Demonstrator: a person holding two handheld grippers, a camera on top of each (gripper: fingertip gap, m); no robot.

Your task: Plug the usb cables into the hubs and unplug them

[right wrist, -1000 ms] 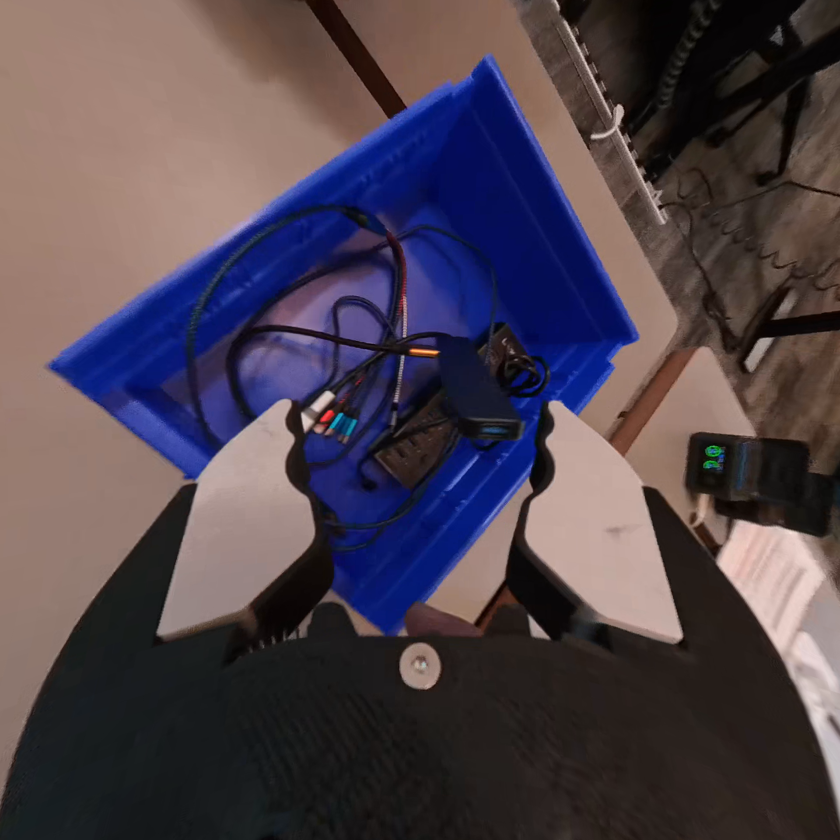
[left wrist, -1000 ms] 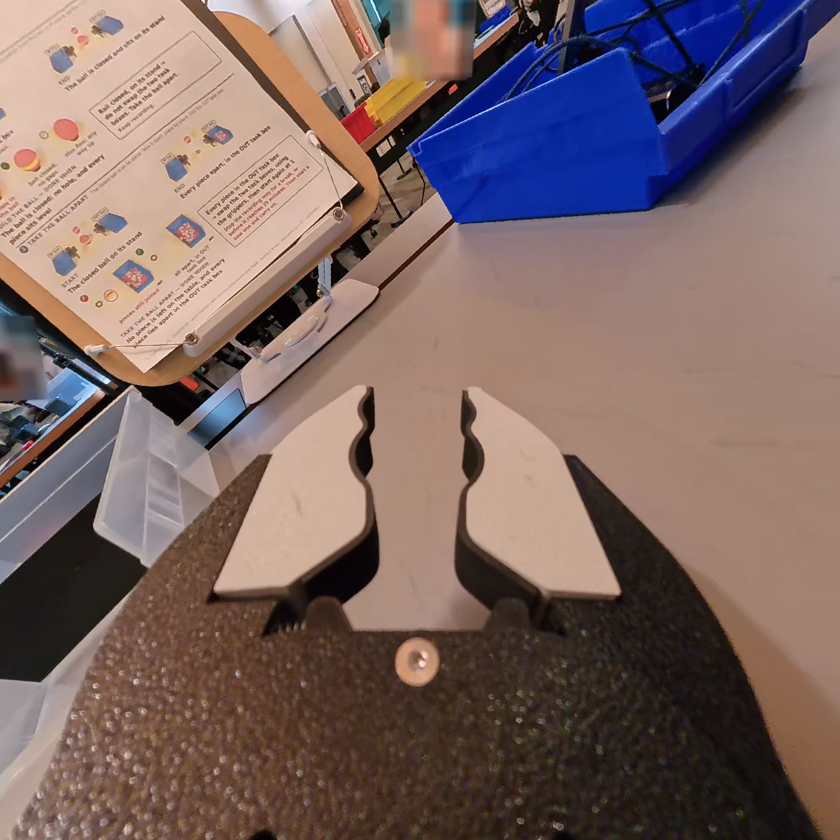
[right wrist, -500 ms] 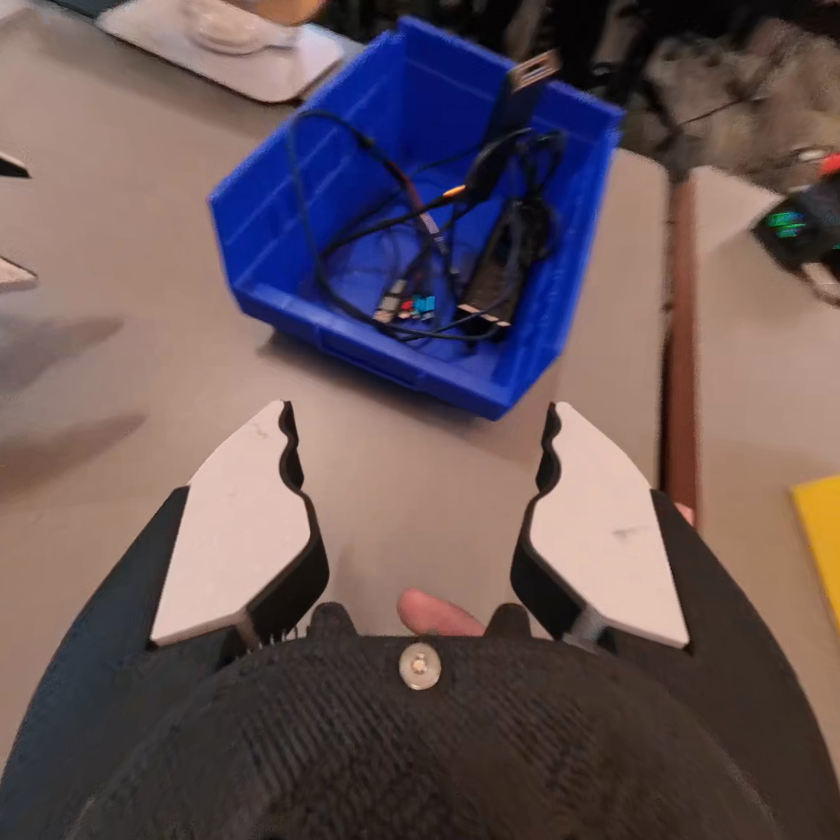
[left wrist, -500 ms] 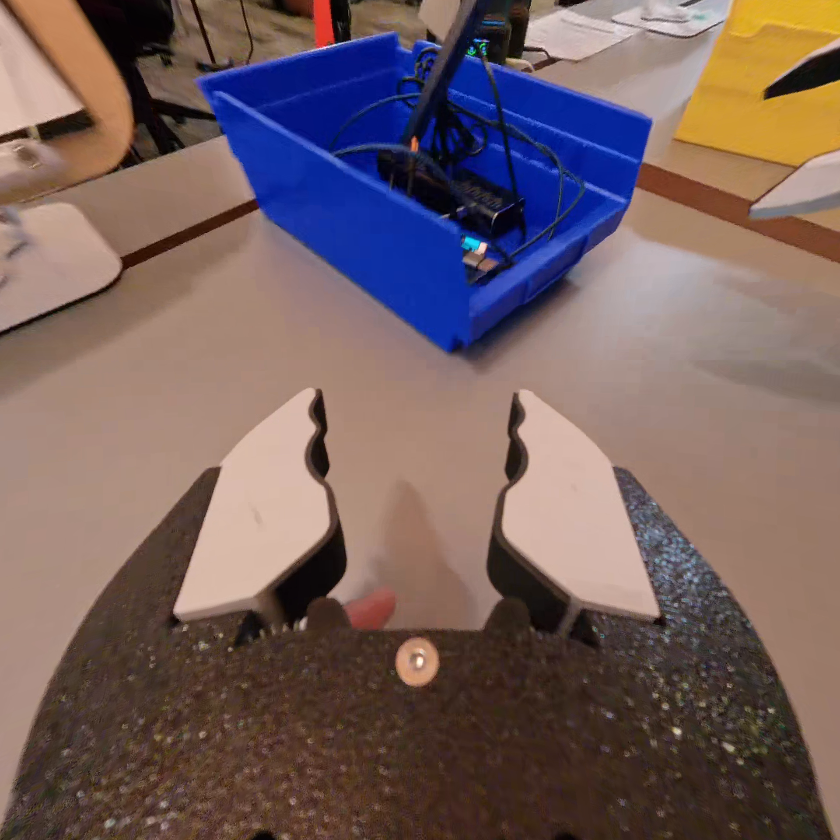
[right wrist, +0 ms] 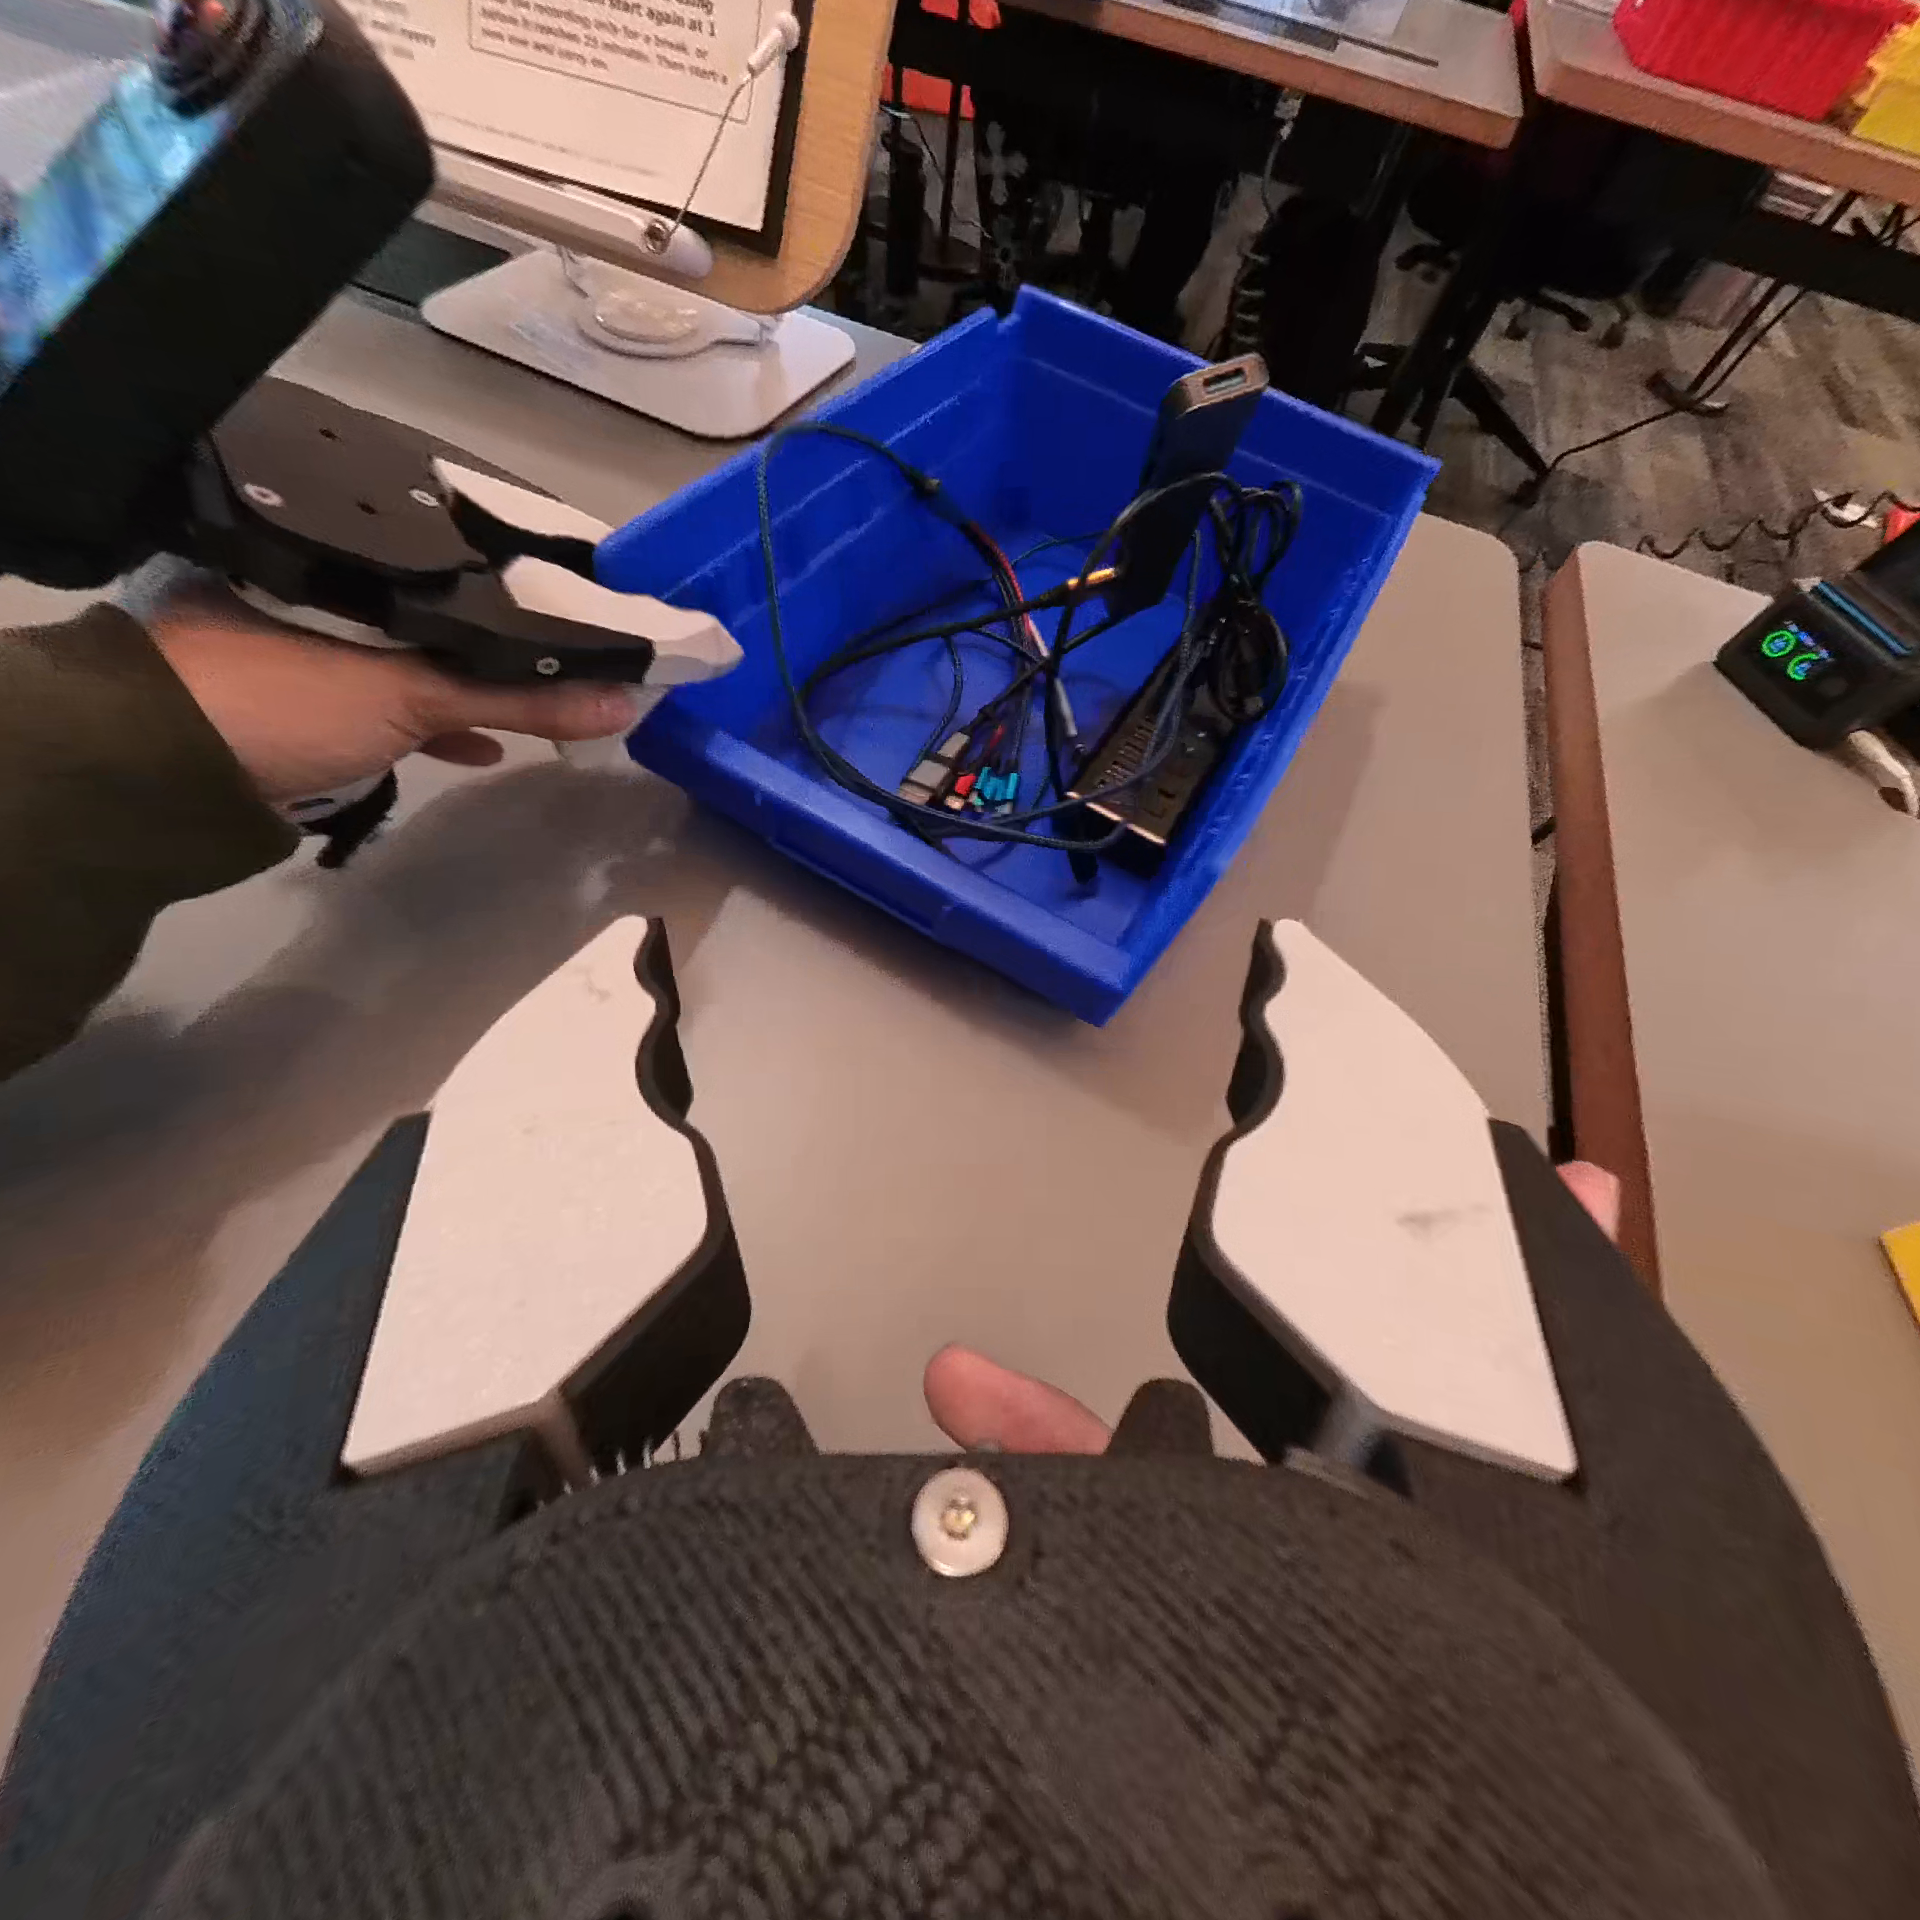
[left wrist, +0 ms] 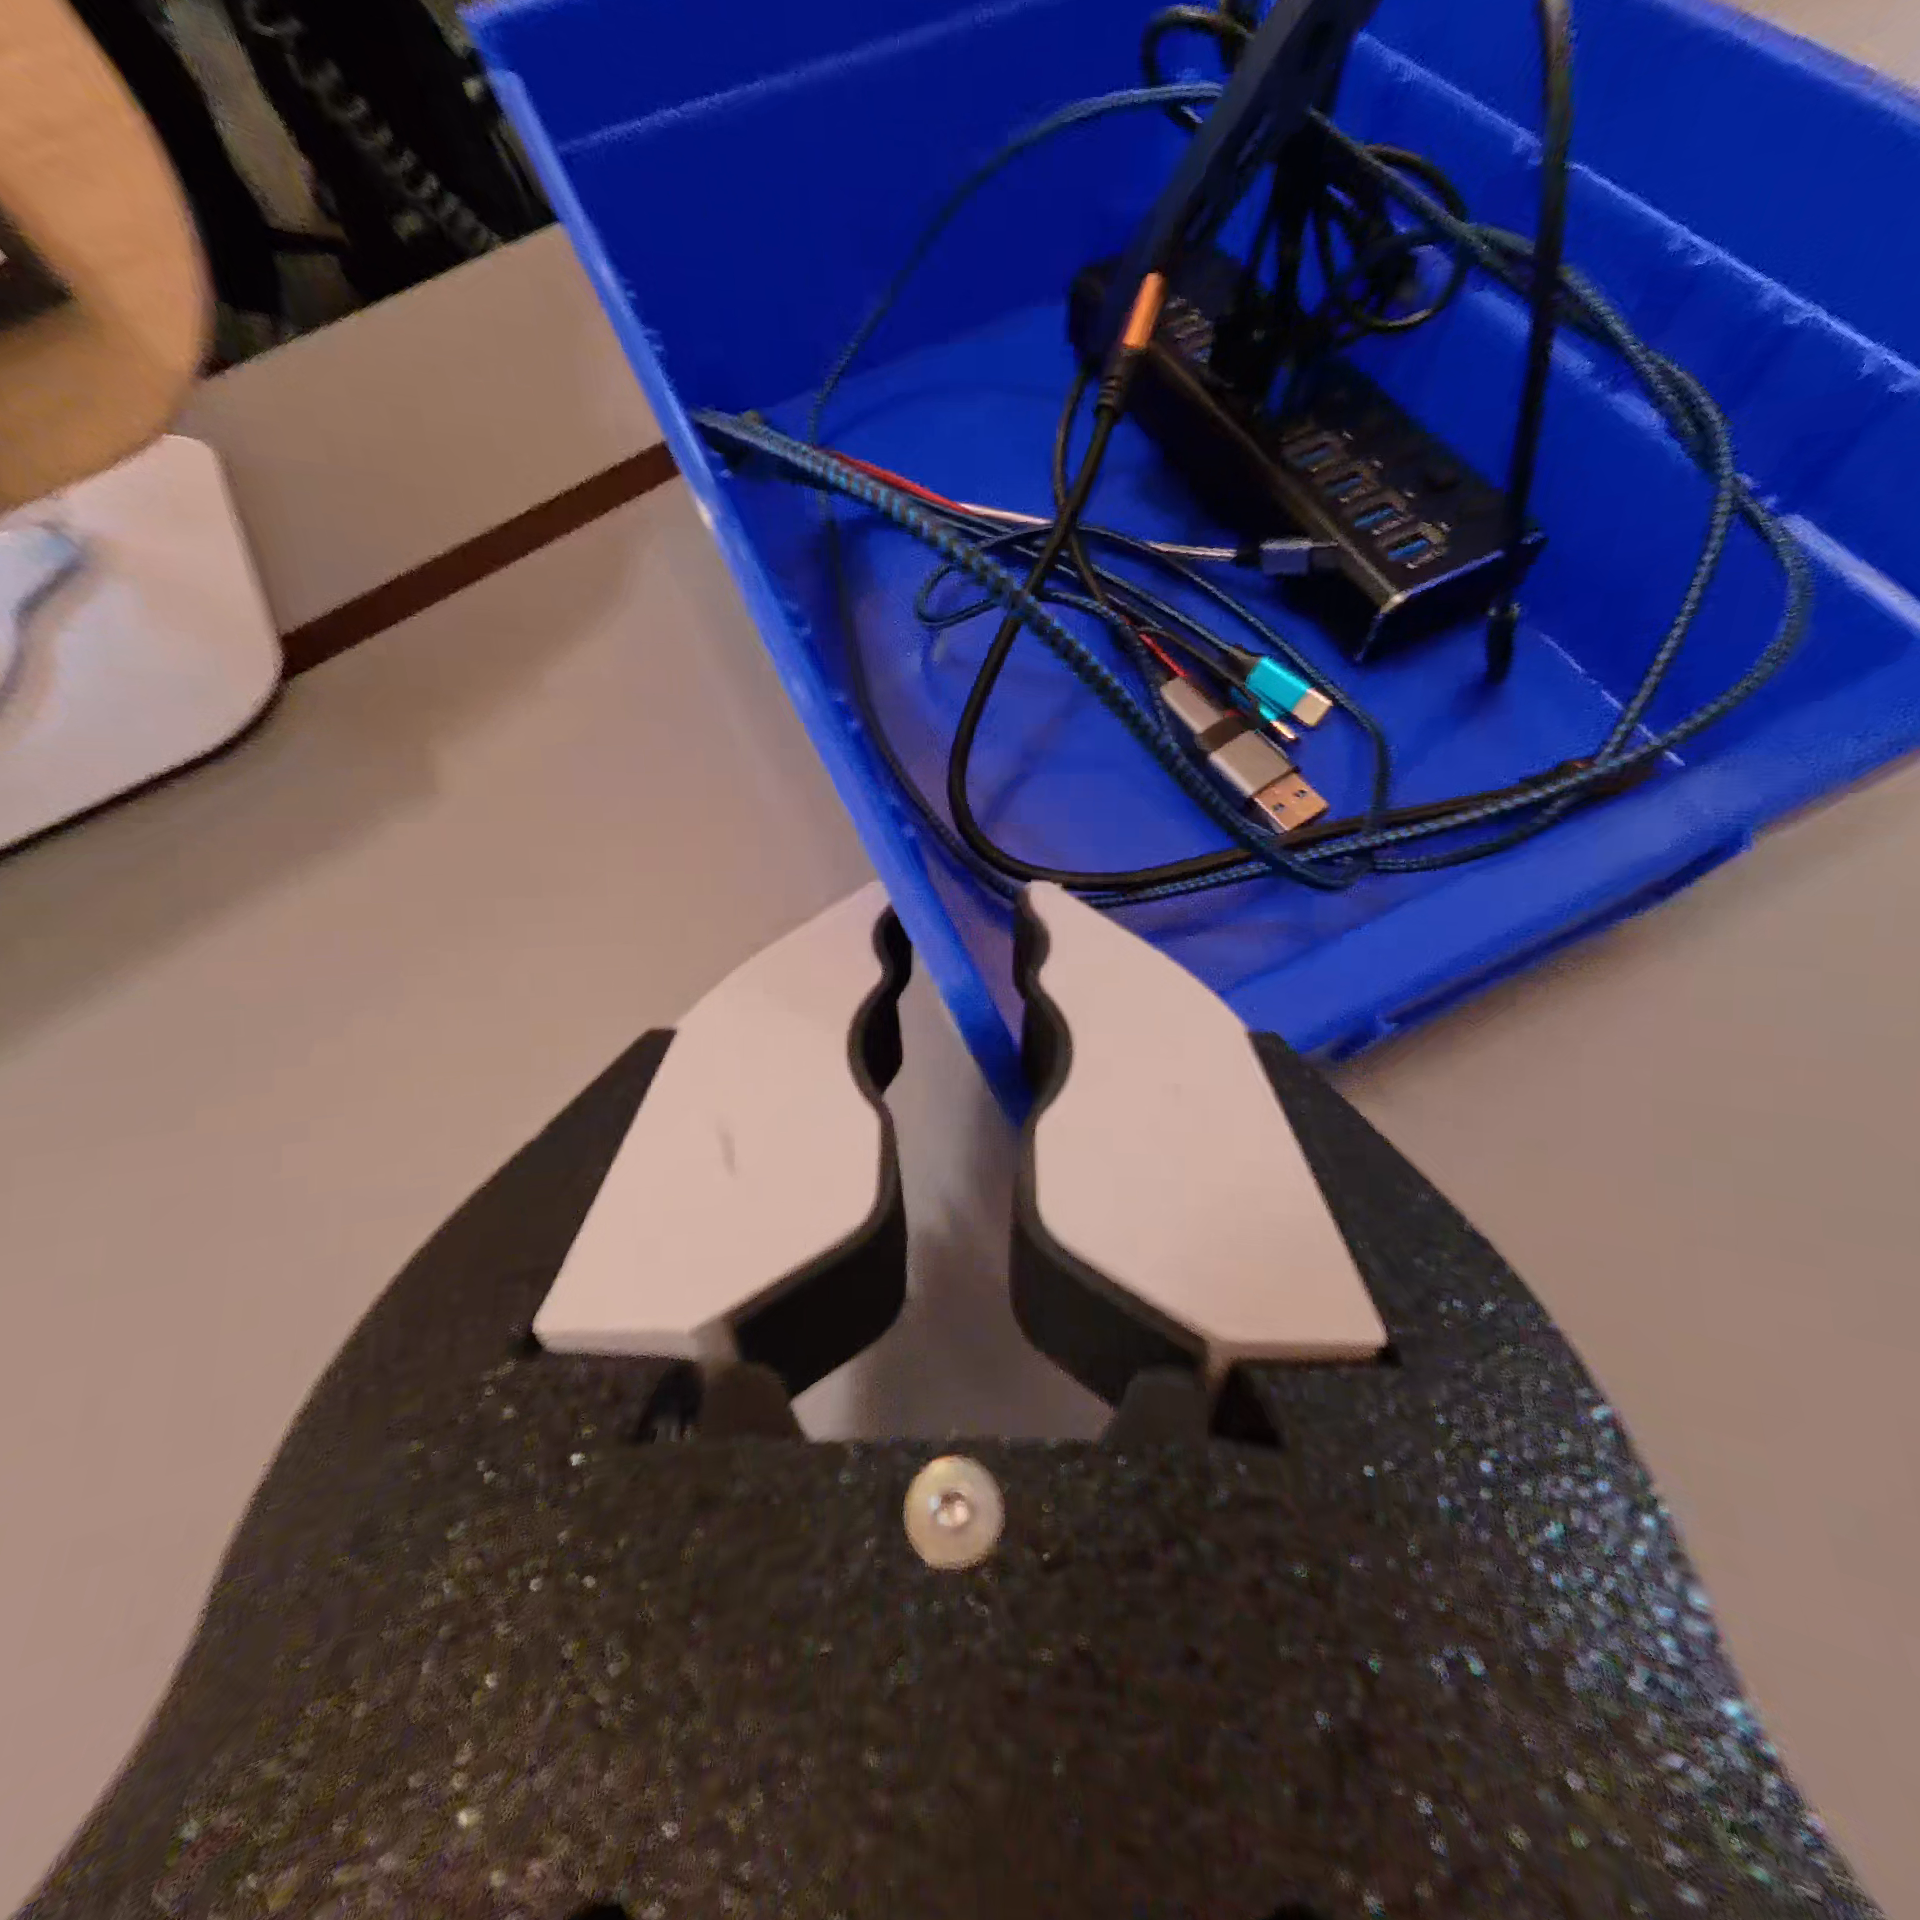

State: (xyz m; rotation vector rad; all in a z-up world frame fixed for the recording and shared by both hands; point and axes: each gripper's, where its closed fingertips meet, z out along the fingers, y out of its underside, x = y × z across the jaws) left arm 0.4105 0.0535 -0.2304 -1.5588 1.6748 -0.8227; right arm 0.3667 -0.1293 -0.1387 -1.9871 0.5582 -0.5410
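A blue bin (left wrist: pixel 727 208) on the grey table holds a black multi-port hub (left wrist: pixel 1351 488), a slim dark hub (left wrist: pixel 1278 83) leaning upright, and tangled braided cables with loose plugs (left wrist: pixel 1247 748). My left gripper (left wrist: pixel 956 914) straddles the bin's near side wall by the corner, jaws closed to a narrow gap on it. In the right wrist view, the bin (right wrist: pixel 1039 956), black hub (right wrist: pixel 1153 748), slim hub (right wrist: pixel 1205 426) and plugs (right wrist: pixel 961 779) lie ahead. The left gripper (right wrist: pixel 665 613) shows at the bin's left corner. My right gripper (right wrist: pixel 956 935) is wide open and empty over the table, short of the bin.
A document stand with a white base (right wrist: pixel 644 312) stands behind the bin to the left. A small black device with a green display (right wrist: pixel 1808 665) sits on the adjoining table past a brown seam (right wrist: pixel 1579 935). A yellow object (right wrist: pixel 1901 1278) lies at the right edge. Spacing between my two grippers at the tips: around 20 cm.
My left gripper has swung from the document stand to the bin and narrowed around its wall. My right gripper has pulled back from above the bin to lower over the table, staying open.
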